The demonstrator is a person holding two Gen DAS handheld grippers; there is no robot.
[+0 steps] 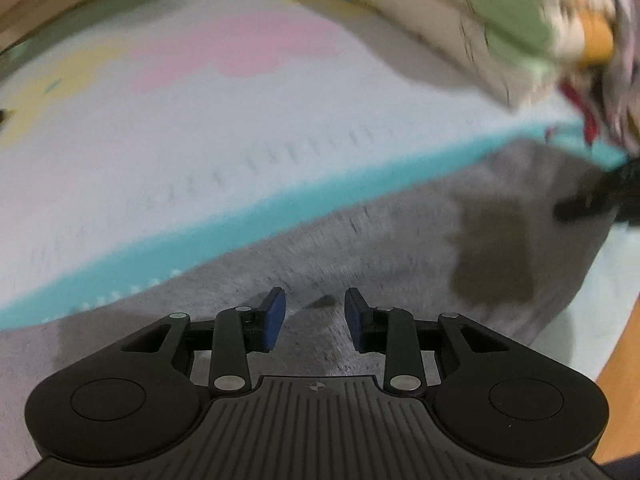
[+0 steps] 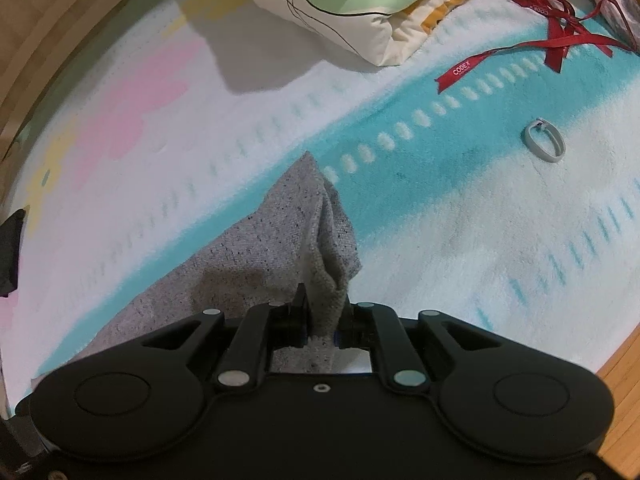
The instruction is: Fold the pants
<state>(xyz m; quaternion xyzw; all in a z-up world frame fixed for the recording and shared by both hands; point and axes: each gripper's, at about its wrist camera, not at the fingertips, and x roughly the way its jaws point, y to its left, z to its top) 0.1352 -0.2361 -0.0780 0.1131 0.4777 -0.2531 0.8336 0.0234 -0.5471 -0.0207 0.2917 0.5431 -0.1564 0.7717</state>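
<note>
The grey knit pants (image 1: 400, 248) lie on a white, pink and teal towel (image 1: 160, 152). My left gripper (image 1: 315, 316) is open just above the grey fabric, its blue pads (image 1: 274, 318) apart with nothing between them. The left wrist view is motion-blurred. In the right wrist view the pants (image 2: 256, 248) run from the lower left up to a raised corner. My right gripper (image 2: 323, 310) is shut on a bunched fold of the pants and holds it above the towel (image 2: 460, 216). The other gripper shows dark at the right edge of the left wrist view (image 1: 600, 196).
A folded cream and green quilt (image 2: 340, 4) lies at the towel's far side. A red ribbon (image 2: 552, 44) and a grey ring (image 2: 544, 140) lie on the teal band to the right. Wooden floor (image 2: 624, 360) borders the towel. A dark object (image 2: 10, 252) sits at the left edge.
</note>
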